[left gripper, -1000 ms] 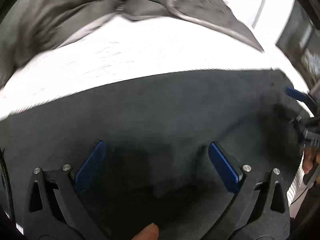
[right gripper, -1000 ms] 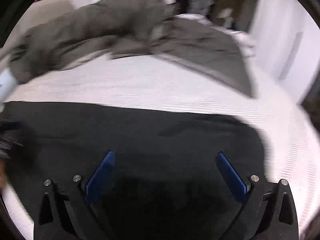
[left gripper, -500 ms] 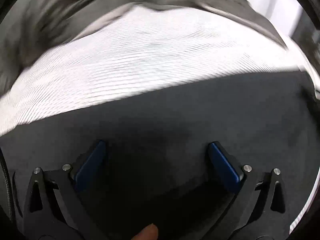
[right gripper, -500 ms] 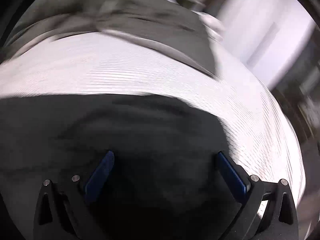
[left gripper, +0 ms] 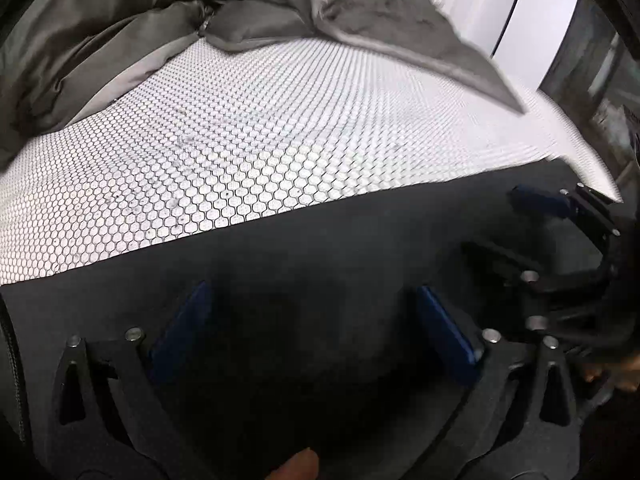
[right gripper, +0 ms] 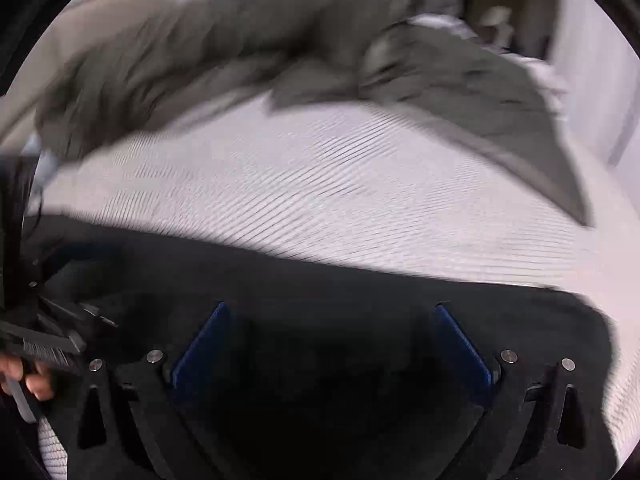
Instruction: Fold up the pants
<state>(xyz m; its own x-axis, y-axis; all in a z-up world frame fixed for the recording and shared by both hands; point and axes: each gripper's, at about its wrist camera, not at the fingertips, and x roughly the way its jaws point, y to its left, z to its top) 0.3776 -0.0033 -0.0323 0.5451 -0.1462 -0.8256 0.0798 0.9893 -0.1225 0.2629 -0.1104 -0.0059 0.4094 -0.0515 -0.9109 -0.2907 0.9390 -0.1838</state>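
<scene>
The black pants (left gripper: pixel 320 248) lie flat across the near part of the white bed, and they also fill the lower right wrist view (right gripper: pixel 320 292). My left gripper (left gripper: pixel 312 320) is open and empty, its blue fingers (left gripper: pixel 184 320) spread just above the pants. My right gripper (right gripper: pixel 332 336) is open and empty over the same dark cloth. The right gripper also shows at the right edge of the left wrist view (left gripper: pixel 560 240), close beside the left one. The left gripper shows at the left edge of the right wrist view (right gripper: pixel 52 340).
The white honeycomb-patterned mattress (left gripper: pixel 260 140) stretches beyond the pants. A crumpled grey duvet (left gripper: pixel 120 28) lies along the far side, with a grey flap (left gripper: pixel 400 28) at the back right. White closet doors (left gripper: pixel 532 20) stand beyond the bed.
Both grippers have stayed open over the pants. The right gripper has swung back to the left and now sits close beside the left gripper. The pants' far edge looks straighter.
</scene>
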